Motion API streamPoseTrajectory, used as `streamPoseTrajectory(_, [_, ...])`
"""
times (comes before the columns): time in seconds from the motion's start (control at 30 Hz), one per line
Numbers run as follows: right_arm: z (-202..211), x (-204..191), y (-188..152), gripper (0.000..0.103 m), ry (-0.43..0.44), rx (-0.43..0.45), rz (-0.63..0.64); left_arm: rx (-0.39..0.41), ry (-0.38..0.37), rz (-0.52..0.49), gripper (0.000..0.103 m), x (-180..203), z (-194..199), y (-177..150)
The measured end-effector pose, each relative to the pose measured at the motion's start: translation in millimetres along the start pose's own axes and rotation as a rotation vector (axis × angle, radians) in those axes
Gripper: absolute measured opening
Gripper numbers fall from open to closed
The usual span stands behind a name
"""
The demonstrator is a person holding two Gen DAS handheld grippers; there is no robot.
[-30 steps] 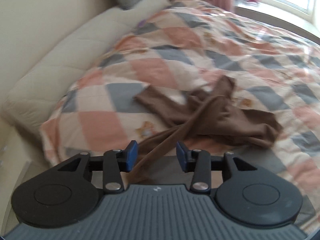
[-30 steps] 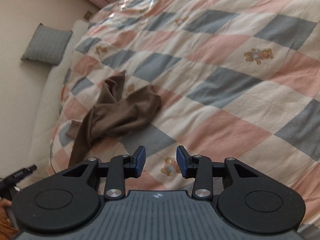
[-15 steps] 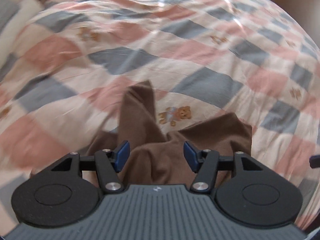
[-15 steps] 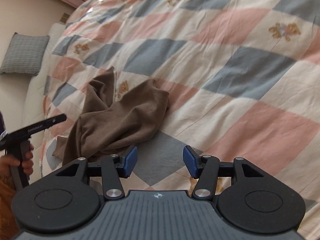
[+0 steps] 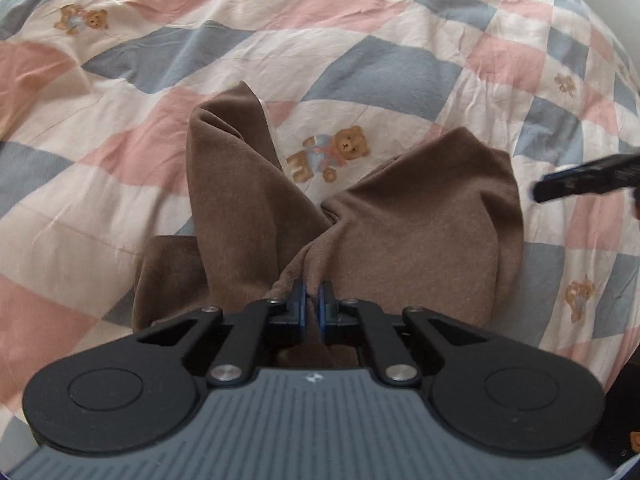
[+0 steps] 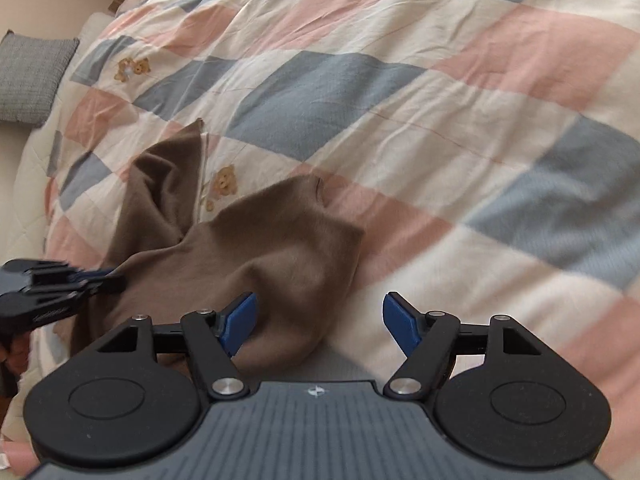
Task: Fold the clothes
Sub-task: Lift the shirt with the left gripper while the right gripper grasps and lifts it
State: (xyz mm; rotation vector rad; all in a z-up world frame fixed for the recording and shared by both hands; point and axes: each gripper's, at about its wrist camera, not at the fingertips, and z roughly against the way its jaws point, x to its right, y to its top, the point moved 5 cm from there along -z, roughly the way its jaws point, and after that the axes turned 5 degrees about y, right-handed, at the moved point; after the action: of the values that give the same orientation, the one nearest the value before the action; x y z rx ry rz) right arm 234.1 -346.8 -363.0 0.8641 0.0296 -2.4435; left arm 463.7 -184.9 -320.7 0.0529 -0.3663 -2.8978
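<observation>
Both grippers have dropped toward the bed [image 6: 400, 128]: the left gripper [image 5: 311, 300] has just pinched shut on a ridge of the brown garment [image 5: 420, 232], whose bulk spreads ahead, while the right gripper [image 6: 318, 322], jaws just widened, hovers empty above its near-right edge.

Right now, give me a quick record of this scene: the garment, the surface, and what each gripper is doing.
garment: brown garment, crumpled, not yet folded
surface: checked quilt with teddy bear prints
left gripper: jaws just closed, pinching a fold of the cloth
right gripper: jaws just opening, wide, garment's edge between them, no grip
other: grey cushion beside the bed
</observation>
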Motion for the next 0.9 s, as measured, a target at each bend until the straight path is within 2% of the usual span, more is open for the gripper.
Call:
streamPoseTrajectory(0.07, [-15.5, 3.9, 9.8, 0.072, -0.016, 0.000, 0.034, 0.018, -0.002, 0.028, 0.004, -2.5, 6.9, -6.8])
streamPoseTrajectory(0.13, [-29.6, 8.8, 18.5, 0.072, -0.035, -0.001, 0.064, 0.021, 0.013, 0.046, 0.012, -6.0, 7.3, -10.1])
streamPoseTrajectory(0.23, [-45.5, 11.9, 26.2, 0.072, -0.002, -0.014, 0.062, 0.003, 0.030, 0.071, 0.024, -7.9, 0.3, -7.9])
streamPoseTrajectory(0.37, [-57.6, 5.5, 27.1, 0.072, 0.054, -0.054, 0.057, -0.015, 0.076, 0.068, 0.025, -3.9, -4.2, -7.1])
streamPoseTrajectory(0.47, [-59.8, 0.3, 21.5, 0.072, 0.070, -0.078, 0.070, 0.006, 0.128, 0.070, 0.028, -2.3, 1.9, -5.9])
streamPoseTrajectory(0.53, [-58.2, 0.2, 19.9, 0.072, 0.067, -0.069, 0.070, 0.026, 0.168, 0.072, 0.041, -3.8, 6.4, -3.7])
streamPoseTrajectory(0.6, [-57.0, -0.5, 19.3, 0.072, 0.066, -0.061, 0.067, 0.025, 0.186, 0.053, 0.041, -4.4, 7.0, -2.5])
streamPoseTrajectory(0.67, [-55.2, -2.3, 19.8, 0.072, 0.072, -0.046, 0.078, -0.021, 0.182, 0.033, 0.035, -3.1, -1.3, -6.3])
streamPoseTrajectory(0.7, [-55.2, -3.7, 19.5, 0.071, 0.070, -0.042, 0.090, -0.046, 0.173, 0.021, 0.026, -0.7, -6.4, -9.5])
streamPoseTrajectory(0.73, [-54.2, -5.0, 18.3, 0.062, 0.055, -0.041, 0.111, -0.057, 0.169, 0.013, 0.017, 2.1, -8.7, -13.7])
streamPoseTrajectory(0.77, [-53.2, -6.4, 17.0, 0.048, 0.041, -0.040, 0.132, -0.066, 0.165, 0.007, 0.012, 4.9, -10.3, -17.6])
streamPoseTrajectory(0.8, [-52.2, -7.7, 15.7, 0.040, 0.026, -0.040, 0.154, -0.063, 0.164, 0.011, 0.007, 7.3, -8.4, -20.6])
streamPoseTrajectory(0.83, [-49.6, -9.0, 14.0, 0.023, 0.012, -0.037, 0.176, -0.051, 0.166, 0.019, 0.005, 9.9, -4.0, -24.0])
streamPoseTrajectory(0.9, [-37.7, -13.2, 10.4, 0.012, 0.011, -0.004, 0.202, -0.026, 0.176, 0.044, 0.003, 15.0, 10.3, -31.6])
